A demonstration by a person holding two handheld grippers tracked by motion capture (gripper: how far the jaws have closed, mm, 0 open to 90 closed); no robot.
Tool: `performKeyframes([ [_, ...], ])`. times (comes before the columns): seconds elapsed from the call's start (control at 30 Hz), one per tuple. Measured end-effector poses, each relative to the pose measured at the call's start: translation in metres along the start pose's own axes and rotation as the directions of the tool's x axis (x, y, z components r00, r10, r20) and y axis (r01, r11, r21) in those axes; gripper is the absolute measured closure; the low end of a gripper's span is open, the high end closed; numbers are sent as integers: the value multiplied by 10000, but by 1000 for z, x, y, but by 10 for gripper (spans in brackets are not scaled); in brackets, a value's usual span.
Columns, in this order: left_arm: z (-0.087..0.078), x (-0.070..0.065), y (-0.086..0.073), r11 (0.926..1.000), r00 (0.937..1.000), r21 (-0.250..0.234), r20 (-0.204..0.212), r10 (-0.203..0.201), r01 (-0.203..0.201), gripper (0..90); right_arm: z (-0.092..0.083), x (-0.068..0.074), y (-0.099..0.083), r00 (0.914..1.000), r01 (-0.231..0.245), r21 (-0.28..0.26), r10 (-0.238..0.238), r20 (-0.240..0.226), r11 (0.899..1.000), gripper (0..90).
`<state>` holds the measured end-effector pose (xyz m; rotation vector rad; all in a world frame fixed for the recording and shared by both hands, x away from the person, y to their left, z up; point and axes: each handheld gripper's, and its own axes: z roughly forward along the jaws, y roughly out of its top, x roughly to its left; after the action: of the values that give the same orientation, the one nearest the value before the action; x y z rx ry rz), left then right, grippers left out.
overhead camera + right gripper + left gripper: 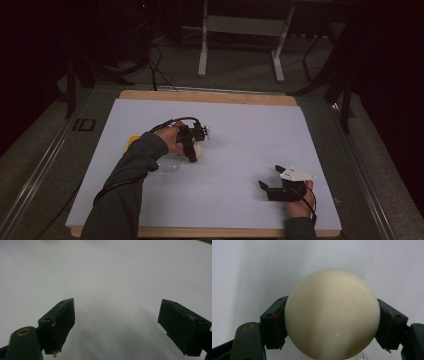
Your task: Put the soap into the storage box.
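We have the cream ball (pixel 332 315) clamped between the jaws of our left gripper (pixel 192 142), one jaw on either side of its widest part, over the left middle of the white tabletop (pixel 240 125). Just below the ball sits a clear lid or dish (pixel 169 167), so any release probably goes straight down. Our right gripper (pixel 125 327) rests well apart, jaws spread and empty.

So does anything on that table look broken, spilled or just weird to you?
Nothing stands out. The left gripper is shut on a smooth cream ball that looks intact, the right gripper hangs open over the white mat, and no spill shows.
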<state>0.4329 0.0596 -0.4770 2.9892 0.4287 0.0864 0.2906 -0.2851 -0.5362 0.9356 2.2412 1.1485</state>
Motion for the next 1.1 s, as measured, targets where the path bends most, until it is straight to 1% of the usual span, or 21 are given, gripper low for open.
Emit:
performKeyframes([
  [0.2,-8,-3,-5,10000,10000,-11,-54,61,-61,246,0,0,0,10000,-1,-3,1,14,10000,139],
  [0.33,-13,-3,-7,9999,10000,-120,-79,-27,26,246,0,0,0,10000,-8,-11,8,19,10000,140],
  [0.4,-15,-3,-8,9999,10000,-129,-85,-6,4,246,0,0,0,10000,-7,-12,7,14,10000,140],
  [0.73,-22,-2,-16,10000,9999,-45,-126,-66,66,246,0,0,0,10000,0,-4,0,23,10000,139],
  [0.83,-25,-1,-20,9998,9998,-99,-128,-156,155,246,0,0,0,10000,2,-2,-2,25,10000,140],
  [0.9,-26,-1,-21,9998,9998,-110,-116,-142,141,246,0,0,0,10000,0,-2,0,28,10000,140],
  [0.93,-28,-2,-23,9996,9999,-229,-81,-150,148,246,0,0,0,10000,0,-4,0,28,10000,140],
  [1.0,-31,-2,-24,9996,9999,-262,-85,-96,94,246,0,0,0,10000,1,-5,-1,29,10000,140],
  [1.1,-33,-3,-25,9994,9999,-322,-103,-137,134,246,0,0,0,10000,6,-2,-6,29,10000,140],
])
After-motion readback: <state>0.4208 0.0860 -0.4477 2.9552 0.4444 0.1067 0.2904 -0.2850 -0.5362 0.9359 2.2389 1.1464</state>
